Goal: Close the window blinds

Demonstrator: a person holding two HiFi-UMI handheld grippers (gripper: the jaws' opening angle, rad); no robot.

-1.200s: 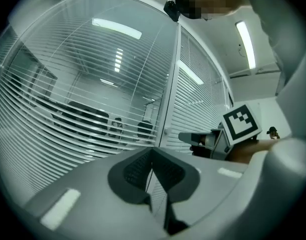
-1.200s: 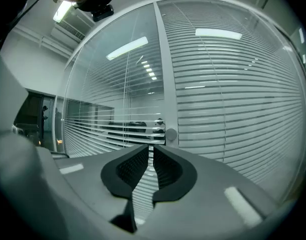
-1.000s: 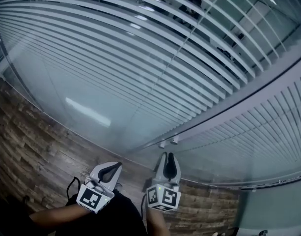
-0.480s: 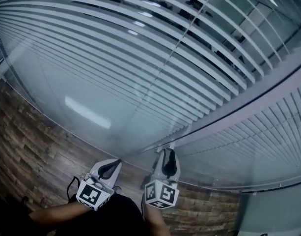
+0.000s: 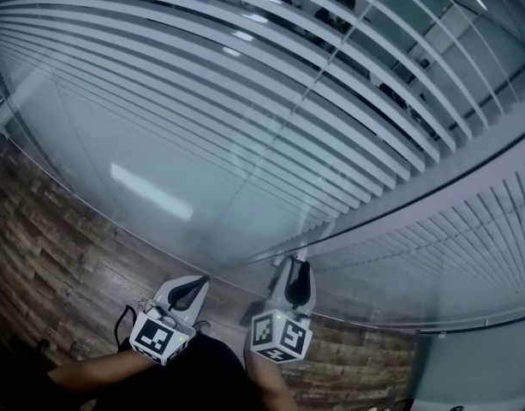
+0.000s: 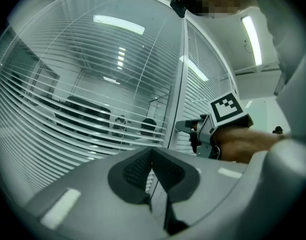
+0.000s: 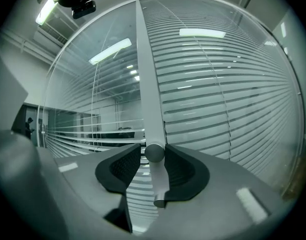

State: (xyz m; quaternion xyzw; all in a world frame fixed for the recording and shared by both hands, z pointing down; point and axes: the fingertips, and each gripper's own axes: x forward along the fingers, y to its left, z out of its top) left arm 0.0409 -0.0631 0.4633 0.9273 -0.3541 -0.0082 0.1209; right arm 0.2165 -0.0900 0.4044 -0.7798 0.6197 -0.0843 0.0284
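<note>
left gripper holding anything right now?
No, the left gripper has its jaws together with nothing between them.

We can't really tell what the dark shapes [image 6: 85, 115] behind the blinds [image 5: 245, 101] are, the slats cover them. Blinds get cut off at the edges too.

Right hand-held gripper [image 5: 295, 265] beneath window blinds [image 5: 245, 101]
</note>
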